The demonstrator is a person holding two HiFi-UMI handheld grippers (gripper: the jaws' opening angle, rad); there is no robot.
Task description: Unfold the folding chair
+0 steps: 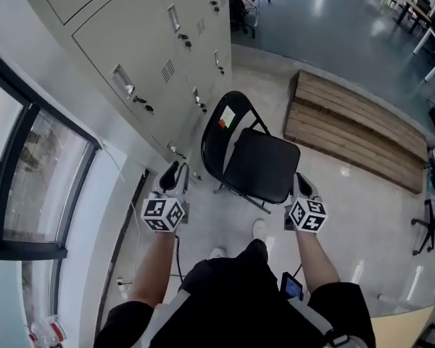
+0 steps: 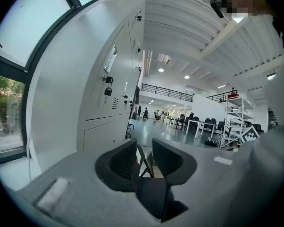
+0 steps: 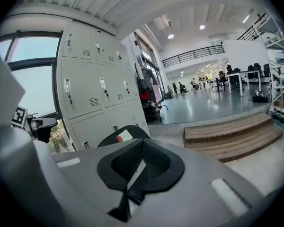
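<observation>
The black folding chair [image 1: 261, 165] stands on the floor in front of the lockers. Its seat is down and its looped backrest [image 1: 216, 122] carries a white label. My left gripper [image 1: 172, 174] hovers left of the chair's front, apart from it. Its jaws are open with nothing between them, and in the left gripper view [image 2: 144, 145] a thin chair leg [image 2: 145, 163] shows through the gap. My right gripper [image 1: 302, 185] is beside the seat's front right corner. It is shut on nothing [image 3: 143, 143], and the chair's backrest [image 3: 109, 141] shows just beyond it.
Grey lockers [image 1: 152, 56] line the wall behind the chair, with a window [image 1: 29, 172] to the left. A wooden step platform [image 1: 355, 122] lies right of the chair. The person's shoes [image 1: 259, 229] stand just in front of the chair. A cable [image 1: 123, 216] runs along the floor by the wall.
</observation>
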